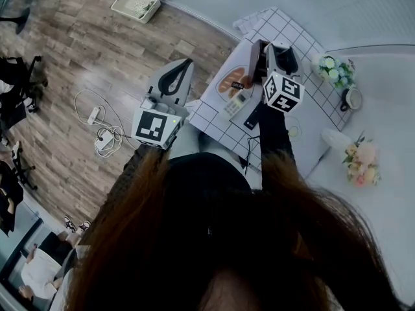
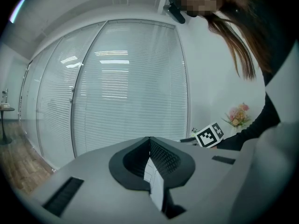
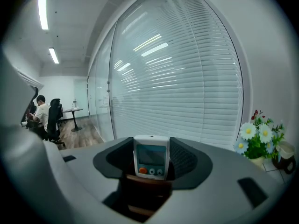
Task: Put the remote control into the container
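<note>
In the right gripper view a white remote control (image 3: 151, 157) with a small screen and an orange button stands upright between the jaws of my right gripper (image 3: 150, 148), which is shut on it. Something brown shows just under it. From the head view, my right gripper (image 1: 275, 54) hangs over the checked tablecloth (image 1: 285, 28), just right of a wooden container (image 1: 234, 81). A second white remote-like device (image 1: 235, 103) and a black one (image 1: 253, 116) lie beside the container. My left gripper (image 1: 175, 78) is off the table's left edge, over the floor; its jaws (image 2: 149, 148) are closed with nothing held.
Blue-white flowers (image 1: 336, 70), a dark cup (image 1: 353, 98), a white cup (image 1: 333, 138) and pink flowers (image 1: 361, 159) stand on the table's right side. A white basket (image 1: 136, 4) and a power strip with cables (image 1: 98, 129) lie on the wooden floor. People sit at desks (image 3: 41, 115).
</note>
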